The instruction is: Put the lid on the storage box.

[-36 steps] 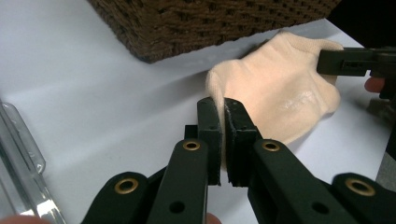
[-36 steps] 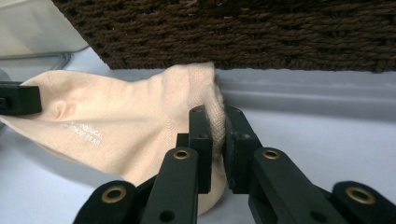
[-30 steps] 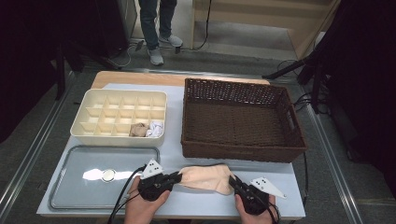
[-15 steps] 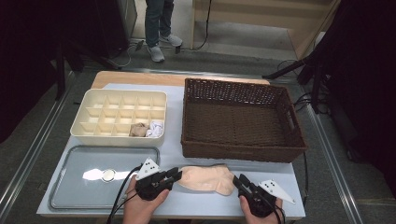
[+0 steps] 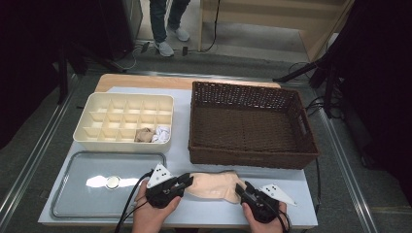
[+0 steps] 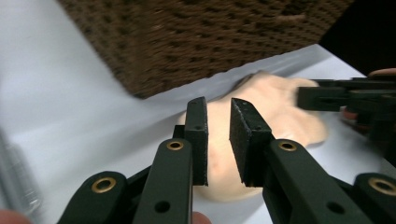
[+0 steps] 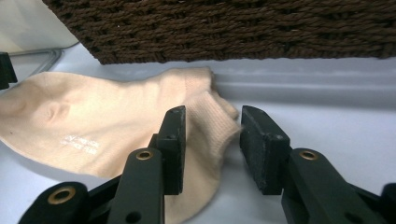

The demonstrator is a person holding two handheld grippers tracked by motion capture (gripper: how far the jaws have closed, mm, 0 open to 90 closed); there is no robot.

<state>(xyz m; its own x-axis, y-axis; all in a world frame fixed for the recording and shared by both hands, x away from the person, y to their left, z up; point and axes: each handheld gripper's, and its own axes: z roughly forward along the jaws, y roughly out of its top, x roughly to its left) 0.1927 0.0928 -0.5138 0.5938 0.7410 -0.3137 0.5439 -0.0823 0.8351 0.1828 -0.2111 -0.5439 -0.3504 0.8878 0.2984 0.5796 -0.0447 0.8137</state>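
From the high view we see a beige sock [image 5: 214, 185] lying flat on the near edge of the table [image 5: 180, 145], just in front of the near wall of the brown wicker basket [image 5: 250, 126]. Our left gripper [image 5: 186, 181] sits at the sock's left end and our right gripper [image 5: 241, 188] at its right end, one to each end, which we judge suits lifting or folding it. To the far left stands a cream divider box [image 5: 124, 121] with two rolled socks already in its near compartments, and nearer is a grey metal tray [image 5: 97, 187].

In the left gripper view our left gripper [image 6: 218, 135] has its jaws a little apart, straddling the toe end of the sock [image 6: 261, 112] without pinching it. The other gripper [image 6: 345, 95] shows at the sock's far end, with the basket [image 6: 196, 42] beyond.

In the right gripper view our right gripper [image 7: 210, 144] has its jaws apart, wider than the left ones, with the ribbed cuff of the sock [image 7: 107, 126] between them and not clamped. The basket [image 7: 233, 28] wall runs close behind, leaving us little room on that side.
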